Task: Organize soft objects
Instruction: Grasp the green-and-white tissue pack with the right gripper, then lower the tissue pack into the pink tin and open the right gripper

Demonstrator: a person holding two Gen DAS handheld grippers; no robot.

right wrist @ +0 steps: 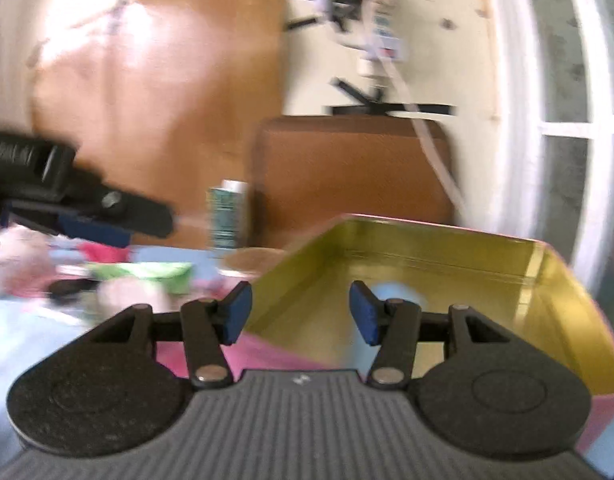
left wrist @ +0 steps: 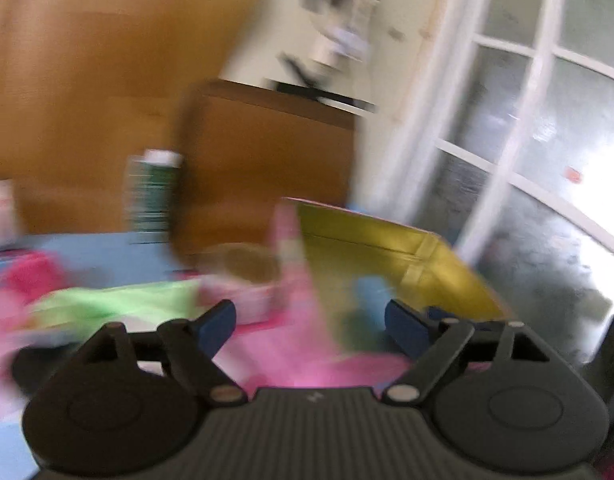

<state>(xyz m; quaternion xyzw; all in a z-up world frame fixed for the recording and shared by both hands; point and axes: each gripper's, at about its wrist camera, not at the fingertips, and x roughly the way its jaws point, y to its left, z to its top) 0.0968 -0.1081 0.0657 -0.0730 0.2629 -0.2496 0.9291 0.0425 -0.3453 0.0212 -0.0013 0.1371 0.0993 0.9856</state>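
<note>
Both views are motion-blurred. A pink tin box with a gold inside (right wrist: pixel 447 276) stands open on the blue table; it also shows in the left wrist view (left wrist: pixel 387 256). A light blue soft object (right wrist: pixel 391 300) lies inside it. My right gripper (right wrist: pixel 301 316) is open and empty at the box's near left corner. My left gripper (left wrist: pixel 311 326) is open and empty above pink fabric (left wrist: pixel 291 356). It shows in the right wrist view (right wrist: pixel 107 216) at far left. A green cloth (left wrist: pixel 119 300) and a red cloth (left wrist: pixel 35 272) lie left of the box.
A green and white carton (right wrist: pixel 227 216) stands at the back of the table before a brown wooden panel (right wrist: pixel 347 172). A white-framed glass door (left wrist: pixel 527 160) is on the right. A small round brown object (left wrist: pixel 243 264) sits behind the cloths.
</note>
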